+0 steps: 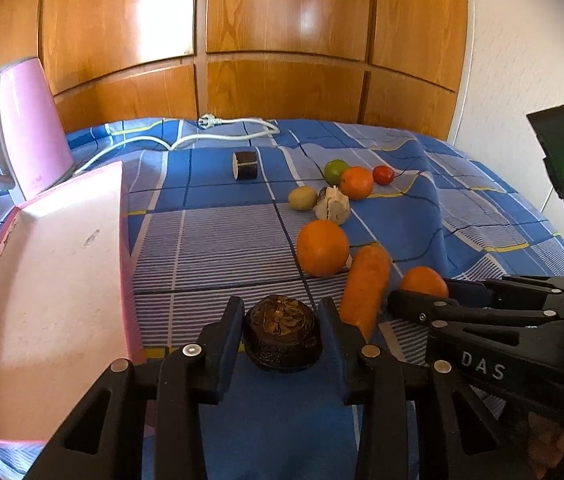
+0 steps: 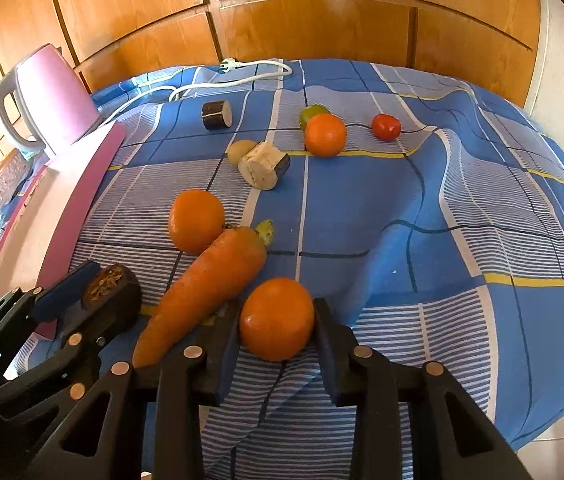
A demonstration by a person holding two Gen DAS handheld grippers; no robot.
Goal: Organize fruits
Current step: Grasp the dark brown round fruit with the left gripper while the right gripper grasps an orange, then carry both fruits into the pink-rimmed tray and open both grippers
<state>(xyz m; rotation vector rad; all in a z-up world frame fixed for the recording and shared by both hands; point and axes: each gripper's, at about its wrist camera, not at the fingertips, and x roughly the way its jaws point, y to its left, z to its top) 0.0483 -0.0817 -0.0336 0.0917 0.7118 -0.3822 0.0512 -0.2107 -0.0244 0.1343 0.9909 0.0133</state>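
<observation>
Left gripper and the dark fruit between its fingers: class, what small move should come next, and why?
Probably lift the dark fruit slightly and carry it toward the pink tray. The left gripper is shut on it, the fruit sits low on the cloth, and the tray lies right beside it.

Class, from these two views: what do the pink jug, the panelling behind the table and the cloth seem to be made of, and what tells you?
Pink jug: probably plastic, smooth with a soft sheen, and a grey moulded handle.
Panelling: wood or wood veneer, glossy; grain lines show and window light reflects brightly.
Cloth: woven fabric, matt; it wrinkles and drapes over the edge, with a printed or woven blue check.
</observation>
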